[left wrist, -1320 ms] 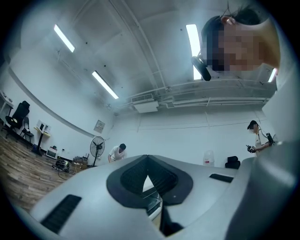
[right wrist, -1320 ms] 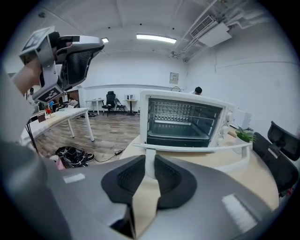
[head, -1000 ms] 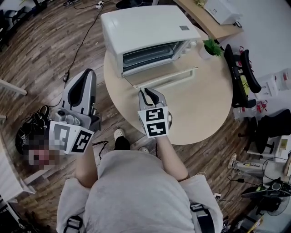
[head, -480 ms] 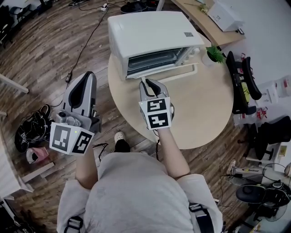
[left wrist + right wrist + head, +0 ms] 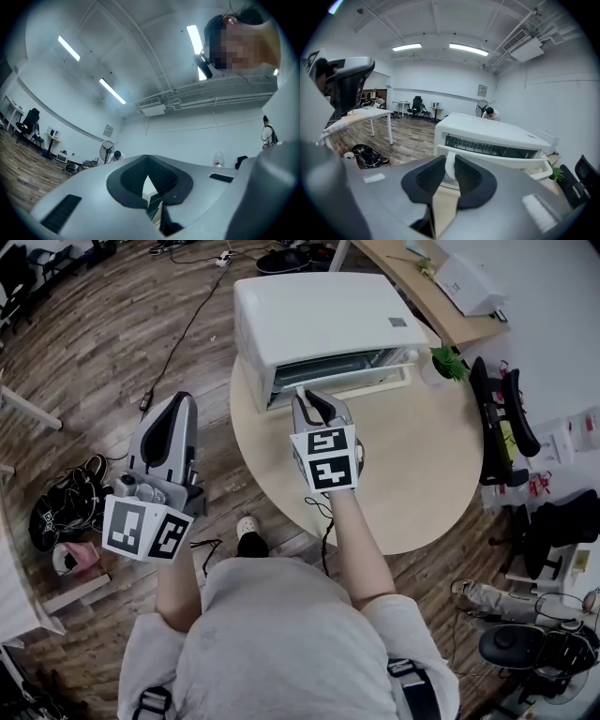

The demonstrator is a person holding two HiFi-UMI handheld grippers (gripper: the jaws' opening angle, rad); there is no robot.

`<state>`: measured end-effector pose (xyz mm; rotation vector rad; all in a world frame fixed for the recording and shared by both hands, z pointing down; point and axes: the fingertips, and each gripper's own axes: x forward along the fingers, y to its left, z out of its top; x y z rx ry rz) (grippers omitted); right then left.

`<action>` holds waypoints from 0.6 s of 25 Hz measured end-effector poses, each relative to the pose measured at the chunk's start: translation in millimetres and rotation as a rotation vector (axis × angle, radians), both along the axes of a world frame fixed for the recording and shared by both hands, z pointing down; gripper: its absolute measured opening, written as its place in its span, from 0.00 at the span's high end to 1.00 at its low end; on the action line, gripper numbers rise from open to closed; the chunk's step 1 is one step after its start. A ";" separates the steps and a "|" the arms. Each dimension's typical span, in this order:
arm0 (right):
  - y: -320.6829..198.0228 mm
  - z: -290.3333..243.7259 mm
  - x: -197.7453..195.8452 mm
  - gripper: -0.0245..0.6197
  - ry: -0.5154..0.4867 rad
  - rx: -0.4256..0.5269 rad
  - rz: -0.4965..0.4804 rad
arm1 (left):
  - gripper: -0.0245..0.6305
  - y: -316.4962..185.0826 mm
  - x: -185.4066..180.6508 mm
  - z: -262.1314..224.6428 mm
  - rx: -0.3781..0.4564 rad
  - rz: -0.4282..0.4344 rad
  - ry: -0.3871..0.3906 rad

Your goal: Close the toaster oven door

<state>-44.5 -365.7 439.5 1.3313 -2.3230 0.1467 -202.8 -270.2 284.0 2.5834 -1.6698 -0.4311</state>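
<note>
A white toaster oven [image 5: 323, 320] stands at the far side of the round wooden table [image 5: 422, 465]. Its door [image 5: 361, 382] is tilted up most of the way, and a narrow gap still shows the rack [image 5: 487, 147] inside. My right gripper [image 5: 307, 397] reaches to the door's left end, shut on the white door handle [image 5: 448, 169], which sits between its dark pads [image 5: 425, 176]. My left gripper [image 5: 178, 399] hangs over the floor to the left of the table, away from the oven. In the left gripper view its pads [image 5: 129, 176] meet at the tips with nothing held.
A small potted plant [image 5: 442, 362] stands on the table right of the oven. A black office chair [image 5: 502, 399] is beyond the table's right edge. Shoes [image 5: 66, 498] and a cable [image 5: 183, 324] lie on the wooden floor at left. A desk [image 5: 422, 287] is behind the oven.
The oven door has swung up from lying flat open to nearly upright. My right gripper rose and moved toward the oven with it. The left gripper hardly moved.
</note>
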 end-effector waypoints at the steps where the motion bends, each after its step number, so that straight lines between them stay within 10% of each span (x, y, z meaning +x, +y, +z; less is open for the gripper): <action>1: -2.4 -0.9 -1.1 0.85 0.000 0.000 -0.001 | 0.95 0.2 -1.8 0.3 0.000 -0.003 0.001; 15: -26.3 -9.8 -12.3 0.85 0.007 0.008 0.005 | 0.95 2.9 -24.7 1.0 -0.002 -0.025 0.013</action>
